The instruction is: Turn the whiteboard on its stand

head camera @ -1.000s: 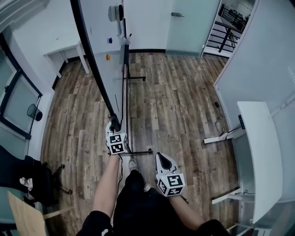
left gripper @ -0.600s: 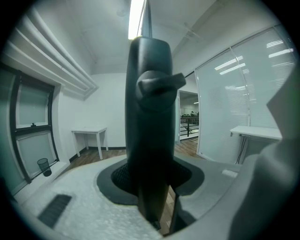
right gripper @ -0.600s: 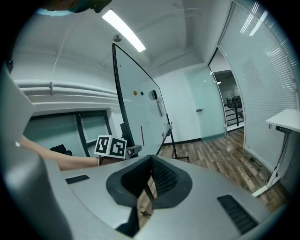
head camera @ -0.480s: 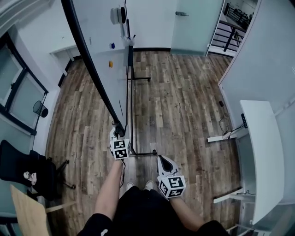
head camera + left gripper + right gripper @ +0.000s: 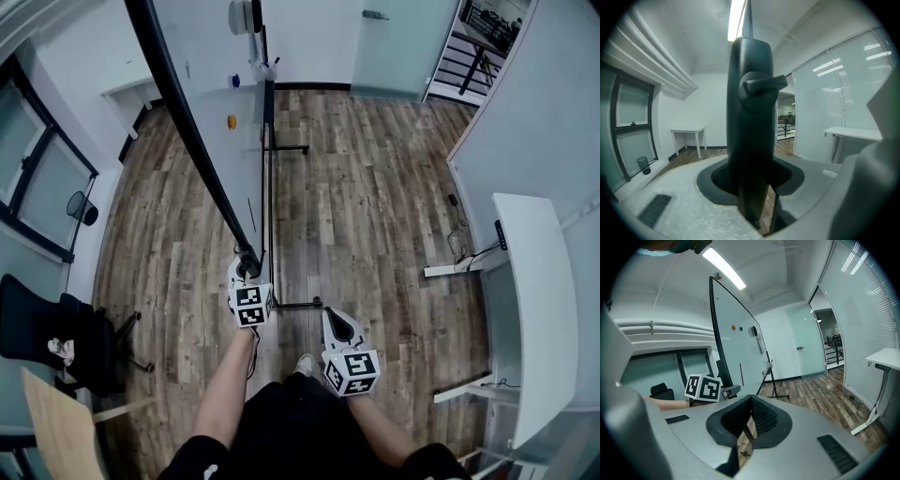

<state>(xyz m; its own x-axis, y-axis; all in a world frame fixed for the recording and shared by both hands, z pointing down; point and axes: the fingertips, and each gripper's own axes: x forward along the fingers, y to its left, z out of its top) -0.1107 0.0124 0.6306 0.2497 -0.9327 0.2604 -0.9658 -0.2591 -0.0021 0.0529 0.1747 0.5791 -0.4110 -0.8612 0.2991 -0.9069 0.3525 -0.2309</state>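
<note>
Left gripper [image 5: 246,273] is clamped on the black frame [image 5: 184,122] at the near lower corner of the whiteboard [image 5: 202,75]. In the left gripper view that dark frame fills the middle and covers most of the pads, so only their outer curves show beside it. The whiteboard tilts away on its stand [image 5: 270,187]; the head view cuts off its top edge. The stand's near foot [image 5: 292,306] lies on the wood floor [image 5: 375,206] just beside the left gripper. On the board's face sit an orange dot [image 5: 232,121] and a blue dot [image 5: 234,81], too small to make out, and a round thing [image 5: 246,16] half cut off at the top. Right gripper [image 5: 331,318] hangs apart from the board, its jaws together at the tips with nothing between them. A white desk [image 5: 530,300] runs out of the picture at the right.
</note>
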